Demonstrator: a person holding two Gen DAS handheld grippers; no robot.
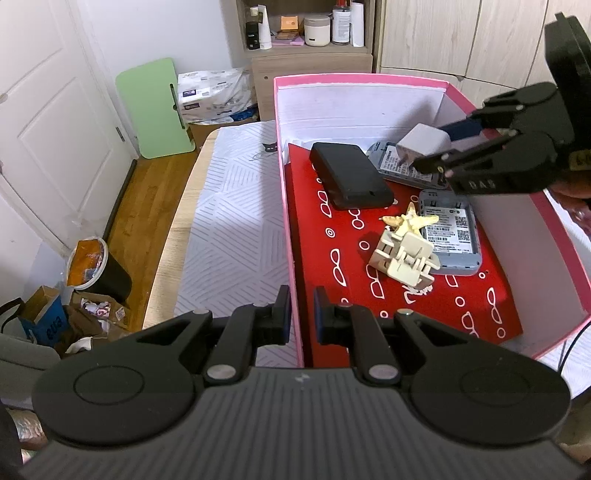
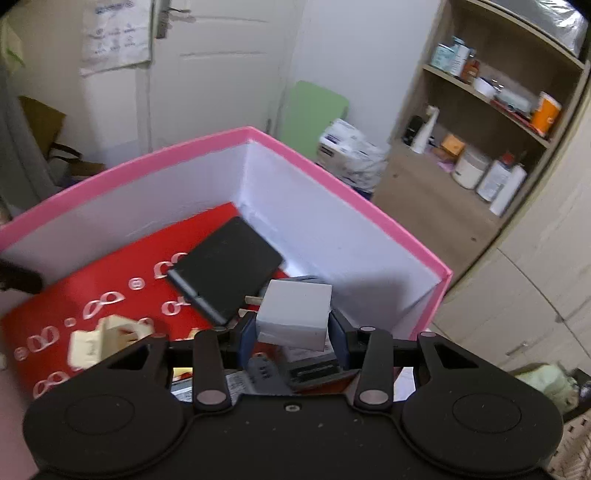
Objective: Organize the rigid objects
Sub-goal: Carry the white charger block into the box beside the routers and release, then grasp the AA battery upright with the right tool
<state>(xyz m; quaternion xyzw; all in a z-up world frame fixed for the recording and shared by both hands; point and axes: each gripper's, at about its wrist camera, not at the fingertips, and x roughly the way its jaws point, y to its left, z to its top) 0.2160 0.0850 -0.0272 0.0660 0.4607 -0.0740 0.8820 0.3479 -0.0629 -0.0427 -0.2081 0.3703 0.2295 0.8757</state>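
Observation:
A pink box [image 1: 284,192] with white inner walls and a red patterned floor lies on the bed. Inside are a black power bank [image 1: 349,175], two grey routers [image 1: 448,230], a cream hair claw [image 1: 404,258] and a small starfish [image 1: 410,219]. My right gripper [image 2: 293,334] is shut on a white charger plug [image 2: 295,314], held above the box's far right part; the plug also shows in the left wrist view [image 1: 421,142]. My left gripper [image 1: 301,319] straddles the box's left wall, jaws close either side of it, holding nothing that I can see.
The box [image 2: 332,173] sits on a white patterned mattress [image 1: 229,206]. A green board [image 1: 153,107], a shelf unit [image 1: 306,33] with jars, a door and a bin [image 1: 96,266] stand beyond the bed on the wooden floor.

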